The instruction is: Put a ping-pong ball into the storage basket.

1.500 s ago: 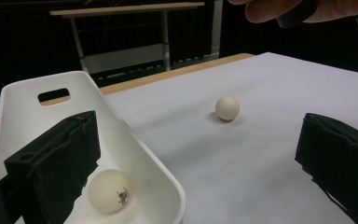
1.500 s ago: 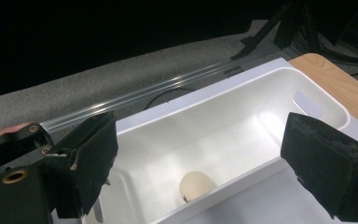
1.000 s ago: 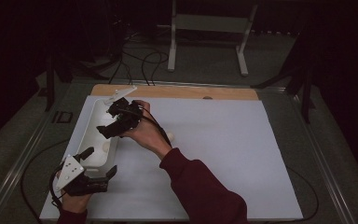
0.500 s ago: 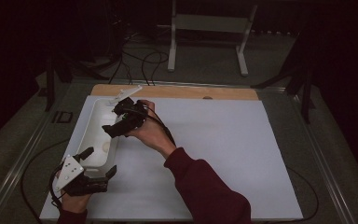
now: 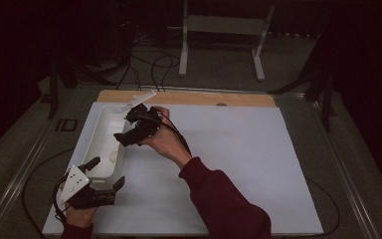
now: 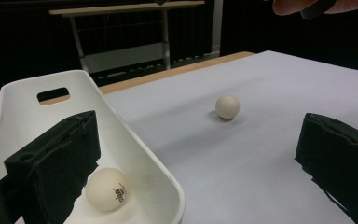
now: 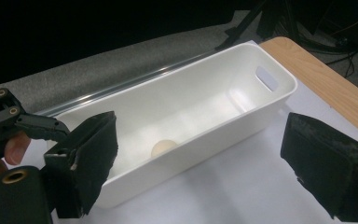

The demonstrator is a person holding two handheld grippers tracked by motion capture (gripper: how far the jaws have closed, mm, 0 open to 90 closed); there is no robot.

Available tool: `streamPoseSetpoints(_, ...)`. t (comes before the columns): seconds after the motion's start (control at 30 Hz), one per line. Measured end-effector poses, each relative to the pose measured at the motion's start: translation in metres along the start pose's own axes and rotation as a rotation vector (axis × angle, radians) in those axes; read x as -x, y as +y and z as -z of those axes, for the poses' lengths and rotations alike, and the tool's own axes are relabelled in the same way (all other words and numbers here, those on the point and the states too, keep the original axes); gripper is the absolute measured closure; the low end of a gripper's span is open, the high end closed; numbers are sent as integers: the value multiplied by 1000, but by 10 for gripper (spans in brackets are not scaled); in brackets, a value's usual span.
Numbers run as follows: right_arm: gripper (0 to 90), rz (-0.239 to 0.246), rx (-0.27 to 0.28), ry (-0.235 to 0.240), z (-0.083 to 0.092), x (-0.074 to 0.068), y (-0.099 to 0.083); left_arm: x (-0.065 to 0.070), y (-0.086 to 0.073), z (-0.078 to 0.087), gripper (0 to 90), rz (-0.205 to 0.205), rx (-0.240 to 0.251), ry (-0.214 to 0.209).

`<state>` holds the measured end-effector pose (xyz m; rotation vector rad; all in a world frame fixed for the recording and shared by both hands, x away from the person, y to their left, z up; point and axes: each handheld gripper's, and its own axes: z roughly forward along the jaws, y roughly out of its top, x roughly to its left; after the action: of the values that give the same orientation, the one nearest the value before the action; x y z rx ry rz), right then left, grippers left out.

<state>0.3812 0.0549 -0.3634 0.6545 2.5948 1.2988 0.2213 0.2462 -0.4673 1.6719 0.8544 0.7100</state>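
Both tongs apart, our right tongs [image 5: 135,128] above the tray [image 5: 93,144]; the ball [image 6: 227,107], center frame, seems light and slippery — pinch across its middle.

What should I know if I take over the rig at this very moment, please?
Left gripper: open, jaws astride the near end wall of the white bin, not clamped.
Right gripper: open, empty, above the bin's rim.
Done: first ball lies in the bin.
Left: second ball sits on the white sheet; it probably goes in next.
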Motion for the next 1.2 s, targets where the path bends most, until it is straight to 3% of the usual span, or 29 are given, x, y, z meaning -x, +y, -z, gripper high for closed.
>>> streamPoseSetpoints(1.2,109,-9,-23,-35,13,17,-15,0,0,0,0,-1,0,5)
